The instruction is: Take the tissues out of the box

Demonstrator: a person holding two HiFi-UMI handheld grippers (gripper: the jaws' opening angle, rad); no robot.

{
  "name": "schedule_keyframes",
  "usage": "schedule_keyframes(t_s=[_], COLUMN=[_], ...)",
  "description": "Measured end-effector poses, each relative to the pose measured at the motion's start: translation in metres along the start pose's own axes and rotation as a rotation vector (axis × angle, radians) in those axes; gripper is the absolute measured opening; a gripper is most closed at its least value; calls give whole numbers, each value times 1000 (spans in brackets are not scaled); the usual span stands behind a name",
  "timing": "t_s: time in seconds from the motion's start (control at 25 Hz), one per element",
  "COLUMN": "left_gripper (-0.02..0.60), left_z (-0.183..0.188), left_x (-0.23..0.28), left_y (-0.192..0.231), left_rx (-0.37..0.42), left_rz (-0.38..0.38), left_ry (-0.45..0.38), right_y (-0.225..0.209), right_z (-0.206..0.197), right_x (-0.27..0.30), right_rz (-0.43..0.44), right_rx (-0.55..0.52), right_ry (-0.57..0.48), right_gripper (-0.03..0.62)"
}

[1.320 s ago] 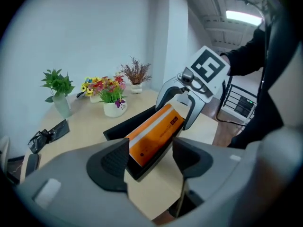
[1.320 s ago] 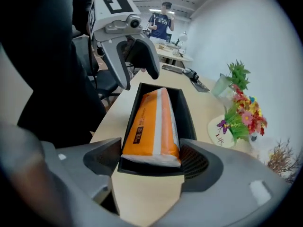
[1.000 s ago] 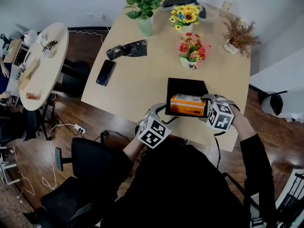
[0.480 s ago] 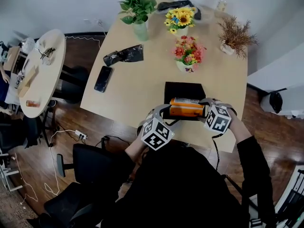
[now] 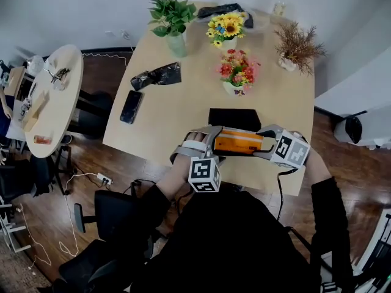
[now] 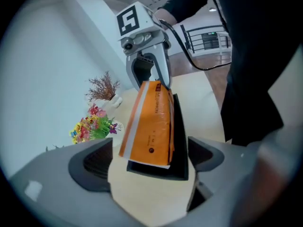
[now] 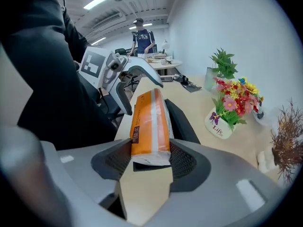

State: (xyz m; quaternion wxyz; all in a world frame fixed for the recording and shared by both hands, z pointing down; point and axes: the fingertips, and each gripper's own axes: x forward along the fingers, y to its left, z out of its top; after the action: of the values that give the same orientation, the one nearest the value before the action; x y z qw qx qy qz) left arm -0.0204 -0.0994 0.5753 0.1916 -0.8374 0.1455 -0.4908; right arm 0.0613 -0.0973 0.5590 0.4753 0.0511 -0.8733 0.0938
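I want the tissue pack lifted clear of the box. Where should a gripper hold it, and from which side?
Grip a short end of the tissue pack, coming in along its length from the side. It is long and narrow, raised above the box, with both ends exposed.

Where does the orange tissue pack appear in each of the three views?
Head view: orange tissue pack just below centre, at the black box's near side.
Left gripper view: pack at centre, over the black box.
Right gripper view: pack at centre, slightly left.
Shared landmark: the red-and-pink flower pot.
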Motion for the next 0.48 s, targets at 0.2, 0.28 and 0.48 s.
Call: schedule_keyframes(t_s=[0.2, 0.28, 0.48], left_gripper=[543, 540, 341], left_z=[7, 12, 25], left_x=[2, -3, -22], left_y=[-7, -5, -9], left_rx=[-115, -161, -262], left_rz=[-93, -132, -258], left_ry=[-55, -106, -230], right_y=[19, 27, 35], right_z=[8, 11, 19], right_x=[-12, -17, -31], right_rz=[37, 65, 141], right_rx=[-46, -50, 62], right_ry=[-9, -26, -124], right_gripper=[243, 244, 254])
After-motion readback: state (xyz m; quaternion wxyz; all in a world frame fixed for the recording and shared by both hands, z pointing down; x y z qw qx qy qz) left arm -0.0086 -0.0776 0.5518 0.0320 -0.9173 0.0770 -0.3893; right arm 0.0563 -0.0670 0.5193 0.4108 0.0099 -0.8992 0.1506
